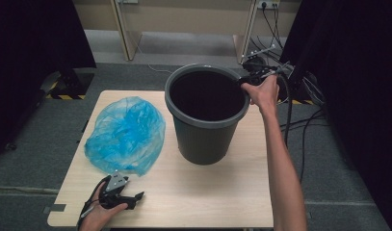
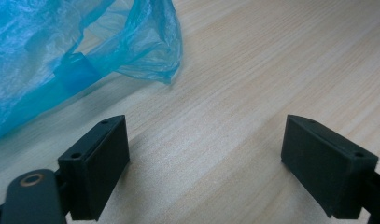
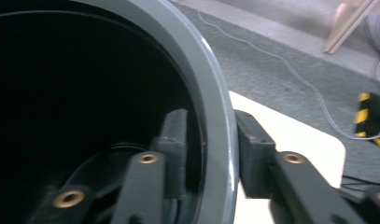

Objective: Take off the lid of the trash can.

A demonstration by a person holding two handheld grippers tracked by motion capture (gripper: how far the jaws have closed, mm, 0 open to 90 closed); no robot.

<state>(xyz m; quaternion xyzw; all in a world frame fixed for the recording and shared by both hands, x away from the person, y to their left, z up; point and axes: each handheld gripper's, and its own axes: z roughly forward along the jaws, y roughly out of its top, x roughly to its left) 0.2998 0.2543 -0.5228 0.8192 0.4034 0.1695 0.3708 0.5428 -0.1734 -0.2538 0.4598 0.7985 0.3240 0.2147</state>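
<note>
Fingers (image 3: pixel 178 140) of right gripper (image 1: pixel 254 77) straddle rim of grey bin (image 1: pixel 205 137), one inside, one outside, clamped onto wall. Grip sits at roughly 2 o'clock on rim in high view. Bin stands upright, middle of desk (image 1: pixel 208 197), a bit toward 12 o'clock.

Left gripper (image 1: pixel 131 197) rests low at 7 o'clock corner, fingers (image 2: pixel 101 158) spread wide, nothing between but bare wood. Crumpled blue plastic bag (image 1: pixel 126 134) lies at 9 o'clock from bin, just beside it, near left gripper but apart.
</note>
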